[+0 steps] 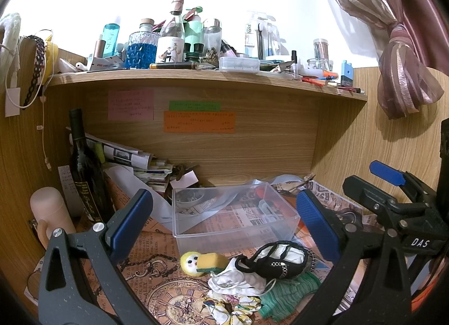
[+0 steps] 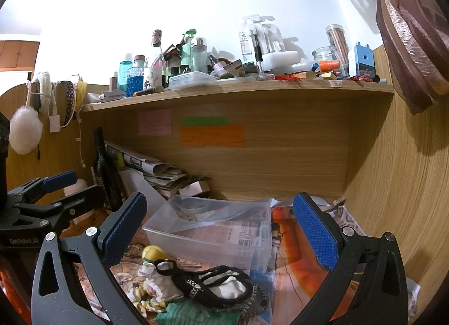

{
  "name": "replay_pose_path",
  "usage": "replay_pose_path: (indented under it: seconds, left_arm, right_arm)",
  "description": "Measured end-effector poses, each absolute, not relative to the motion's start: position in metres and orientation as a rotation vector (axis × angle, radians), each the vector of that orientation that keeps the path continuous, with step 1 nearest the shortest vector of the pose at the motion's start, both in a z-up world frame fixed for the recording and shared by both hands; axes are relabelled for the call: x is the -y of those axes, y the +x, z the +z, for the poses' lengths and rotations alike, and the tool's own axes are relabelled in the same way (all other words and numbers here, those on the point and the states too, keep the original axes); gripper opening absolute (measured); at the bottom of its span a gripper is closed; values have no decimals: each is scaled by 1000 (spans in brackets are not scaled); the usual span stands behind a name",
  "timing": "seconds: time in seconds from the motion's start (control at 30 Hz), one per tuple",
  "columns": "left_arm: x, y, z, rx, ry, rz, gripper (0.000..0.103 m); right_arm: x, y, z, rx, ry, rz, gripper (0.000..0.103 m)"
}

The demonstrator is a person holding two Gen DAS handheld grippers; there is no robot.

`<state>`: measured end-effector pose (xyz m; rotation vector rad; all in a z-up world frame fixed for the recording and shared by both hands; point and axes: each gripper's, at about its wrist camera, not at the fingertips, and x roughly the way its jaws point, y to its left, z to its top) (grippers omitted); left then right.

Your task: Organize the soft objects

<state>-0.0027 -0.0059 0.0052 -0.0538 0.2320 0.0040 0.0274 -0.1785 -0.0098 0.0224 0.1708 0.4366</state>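
Observation:
A pile of soft things lies on the desk in front of a clear plastic box (image 1: pixel 233 212) (image 2: pixel 213 229): a yellow plush ball with eyes (image 1: pixel 190 263), a yellow-green sponge (image 1: pixel 213 261), a black beaded pouch (image 1: pixel 276 261) (image 2: pixel 216 285), white cloth (image 1: pixel 238 280), a green knitted piece (image 1: pixel 291 294) and a floral scrunchie (image 1: pixel 233 311). My left gripper (image 1: pixel 224 226) is open and empty above the pile. My right gripper (image 2: pixel 221 235) is open and empty above the pouch and box; it also shows in the left wrist view (image 1: pixel 387 184).
A dark wine bottle (image 1: pixel 84 167) and a pink flask (image 1: pixel 50 212) stand at the left. Stacked papers (image 1: pixel 134 159) lean at the back. A crowded shelf (image 1: pixel 207 78) of bottles hangs overhead. Wooden walls close both sides. A curtain (image 1: pixel 404 72) hangs at right.

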Motion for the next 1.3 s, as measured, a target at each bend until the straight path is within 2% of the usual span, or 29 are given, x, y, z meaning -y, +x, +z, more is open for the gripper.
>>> replay_pose_path:
  seconds: [0.7, 0.9, 1.17, 1.2, 1.3]
  left_arm:
    - [9, -2, 1, -240, -57, -6, 103]
    - [4, 8, -22, -320, -46, 2, 103]
    - [-16, 30, -70, -501, -84, 24, 103]
    - [-17, 32, -74, -513, -88, 26, 103]
    - [-17, 39, -86, -562, -99, 5, 88]
  right_arm:
    - [175, 27, -13, -175, 24, 439, 103]
    - [175, 35, -26, -229, 19, 442, 103]
    - [176, 55, -65, -402, 5, 445, 103]
    - [176, 57, -70, -424, 1, 447, 103]
    - [173, 63, -86, -486, -22, 457, 103]
